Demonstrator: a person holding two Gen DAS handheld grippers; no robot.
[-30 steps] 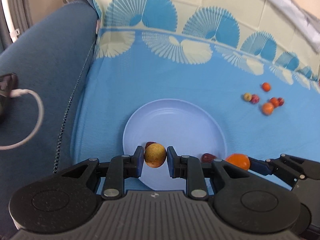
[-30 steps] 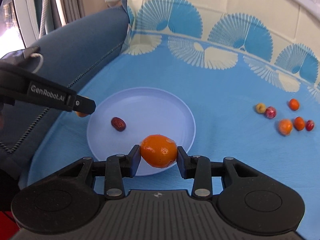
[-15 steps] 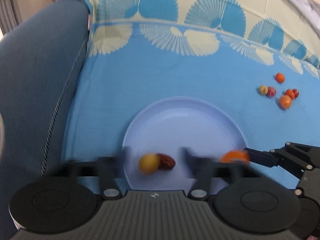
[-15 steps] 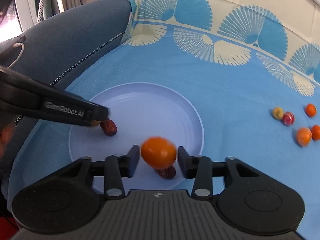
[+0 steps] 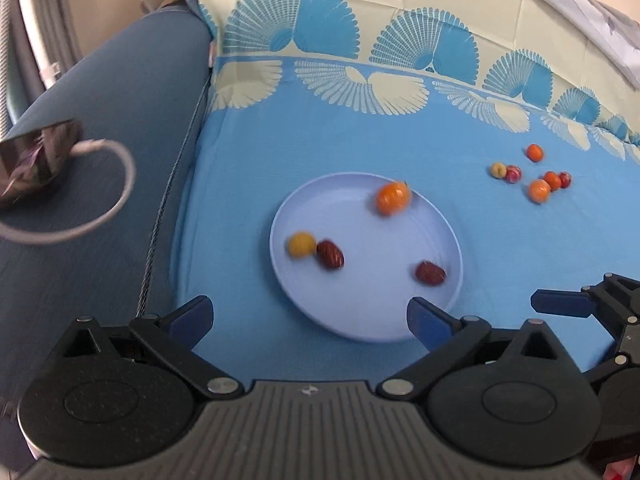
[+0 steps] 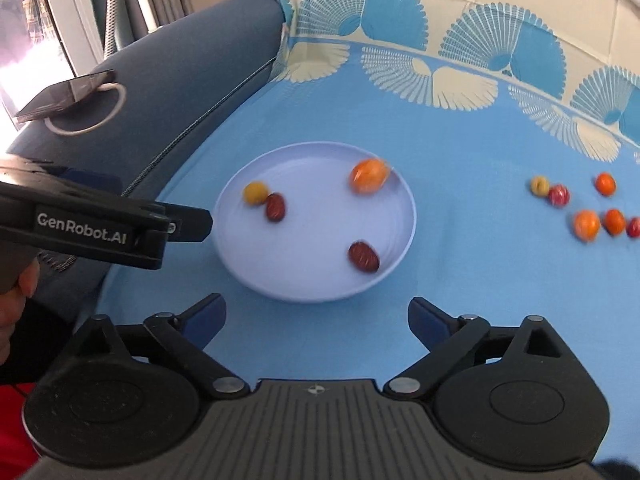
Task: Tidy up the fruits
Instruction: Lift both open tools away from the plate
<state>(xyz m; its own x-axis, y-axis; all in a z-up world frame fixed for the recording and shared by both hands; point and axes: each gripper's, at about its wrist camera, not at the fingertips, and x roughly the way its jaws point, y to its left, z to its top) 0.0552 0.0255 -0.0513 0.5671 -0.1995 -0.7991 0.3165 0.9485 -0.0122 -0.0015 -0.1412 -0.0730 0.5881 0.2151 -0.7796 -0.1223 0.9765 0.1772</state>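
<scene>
A pale blue plate [image 5: 360, 304] [image 6: 312, 236] lies on the blue cloth. It holds an orange [image 5: 393, 198] [image 6: 369, 176] at its far rim, a yellow fruit [image 5: 301, 244] [image 6: 256, 192] touching a dark red date [image 5: 330, 254] [image 6: 275, 207], and a second date [image 5: 430, 273] [image 6: 363, 256]. My left gripper [image 5: 308, 316] hangs over the plate's near edge, its jaws opening wide with nothing between them. My right gripper [image 6: 316, 312] stands just short of the plate, its jaws also opening and bare. Several small loose fruits [image 5: 532, 176] [image 6: 584, 208] lie on the cloth to the right.
A blue-grey sofa arm [image 5: 120, 128] borders the cloth on the left, with a phone [image 6: 64, 96] and a looped white cable [image 5: 100, 220] on it. The cloth's fan-patterned border [image 5: 360, 80] rises at the back. A hand [image 6: 16, 292] grips the left tool.
Both grippers have let go and spread wide. The yellow fruit and the orange now lie in the plate, the orange rolled to the far rim. Both grippers have drawn back from the plate.
</scene>
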